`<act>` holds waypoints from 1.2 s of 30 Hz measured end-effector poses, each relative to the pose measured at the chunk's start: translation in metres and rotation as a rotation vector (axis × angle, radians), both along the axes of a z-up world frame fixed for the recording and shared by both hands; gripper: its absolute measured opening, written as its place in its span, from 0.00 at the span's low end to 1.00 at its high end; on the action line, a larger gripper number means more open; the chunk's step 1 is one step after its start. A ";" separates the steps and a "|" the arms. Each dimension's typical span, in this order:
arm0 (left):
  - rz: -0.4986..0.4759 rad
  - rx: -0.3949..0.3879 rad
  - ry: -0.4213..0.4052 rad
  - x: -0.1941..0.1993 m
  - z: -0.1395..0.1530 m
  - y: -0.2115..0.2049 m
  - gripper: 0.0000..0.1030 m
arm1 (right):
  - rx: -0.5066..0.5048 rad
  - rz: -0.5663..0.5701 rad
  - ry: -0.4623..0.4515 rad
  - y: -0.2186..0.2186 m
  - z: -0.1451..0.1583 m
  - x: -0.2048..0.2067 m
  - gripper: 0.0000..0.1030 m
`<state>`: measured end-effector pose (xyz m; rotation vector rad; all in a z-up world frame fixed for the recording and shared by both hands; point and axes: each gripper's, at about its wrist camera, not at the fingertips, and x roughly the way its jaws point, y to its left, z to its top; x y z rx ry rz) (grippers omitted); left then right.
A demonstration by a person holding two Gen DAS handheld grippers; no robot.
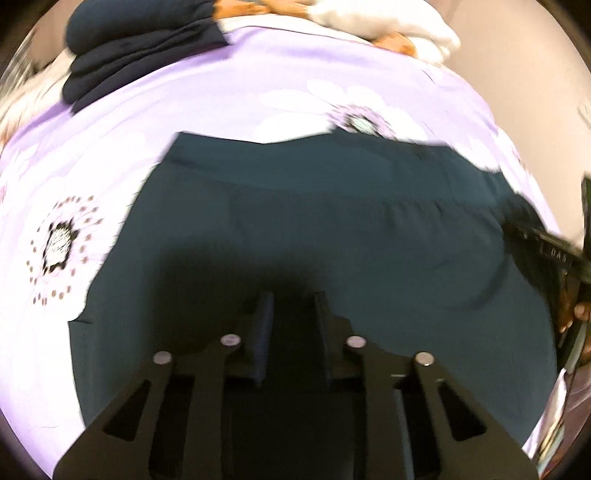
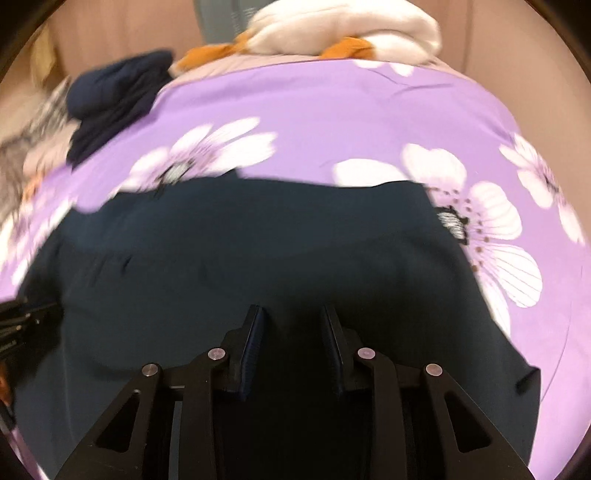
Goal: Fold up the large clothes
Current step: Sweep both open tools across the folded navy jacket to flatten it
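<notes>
On the far left of the bed lies a pile of folded dark blue clothes. The bed sheet is purple with big white flowers on it.

In the middle, close to both cameras, a big dark teal garment is spread flat on the sheet. Its far edge runs across the bed, and a flower peeks out just behind it.

The left claw points down over the near part of the garment. Its two fingers stand a little apart, with a dark gap between them. It is too dark there to tell if any cloth sits in the gap.

The right claw points down over the same garment, further right. Its fingers are also a little apart, and the pictures do not show them pinching cloth.

From the left camera, the right claw shows at the right edge, with a hand on it.

At the far end of the bed lies a white and orange soft toy.
</notes>
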<state>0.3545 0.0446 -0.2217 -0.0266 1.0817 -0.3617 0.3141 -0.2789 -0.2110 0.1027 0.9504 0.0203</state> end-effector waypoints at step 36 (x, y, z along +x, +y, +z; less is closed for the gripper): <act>0.025 0.079 -0.133 -0.147 0.017 -0.015 0.68 | -0.098 0.229 -0.109 0.087 0.011 -0.142 0.56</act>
